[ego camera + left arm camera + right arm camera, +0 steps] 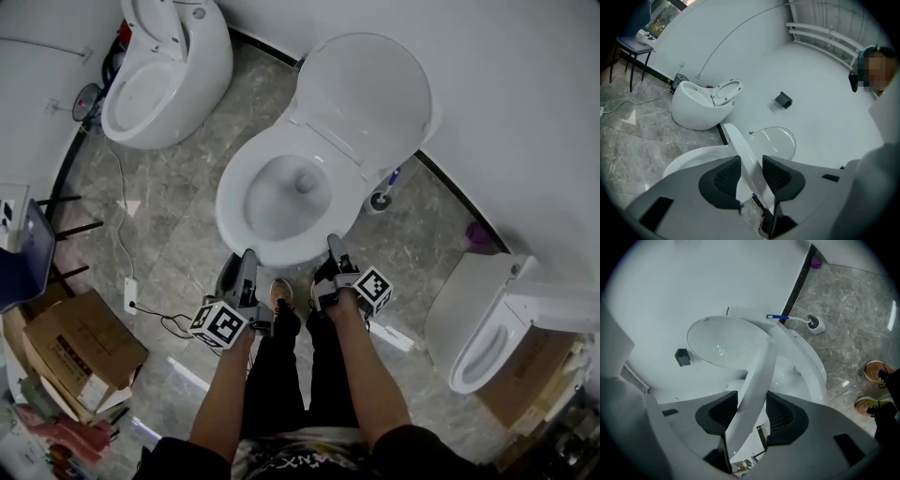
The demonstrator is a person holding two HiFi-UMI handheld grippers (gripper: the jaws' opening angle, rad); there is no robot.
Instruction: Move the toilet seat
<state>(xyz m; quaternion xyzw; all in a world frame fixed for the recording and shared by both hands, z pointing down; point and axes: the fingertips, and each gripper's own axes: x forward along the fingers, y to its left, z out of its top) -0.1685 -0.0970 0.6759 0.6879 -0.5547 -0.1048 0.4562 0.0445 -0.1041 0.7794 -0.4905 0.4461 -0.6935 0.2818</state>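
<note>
- Since the seat [759, 376] is a thin ring of hard white plastic, we judge it light and stiff. It may twist a little if one side rises ahead of the other.
- It stands part-raised off the bowl [813, 364]. Its front edge is in our claws and its back end is by the lid [366, 94], which leans upright against the wall.
- Our left claw [751, 173] is closed on the front rim, left of the middle. Both ribbed pads [724, 180] press on the ring's two faces, with nothing else between them.
- Our right claw [752, 416] grips the same rim right of the middle, clamped on the ring in the same way.
- The surface is glossy, so we expect it to be slippery. The ribbed pads should help, but they bite on only a narrow band of the rim.
- We think the front arc is the best place to hold. It lies farthest from the back end, where the seat pivots, so little force is needed. One claw on each side of the middle keeps the ring level.
- A firm, even squeeze seems right. The plastic should bear it, though a hard pinch could mark the gloss.
- If the seat slipped, it would drop onto the hard bowl with a bang and might crack. Near the lid, we would ease it in gently.
</note>
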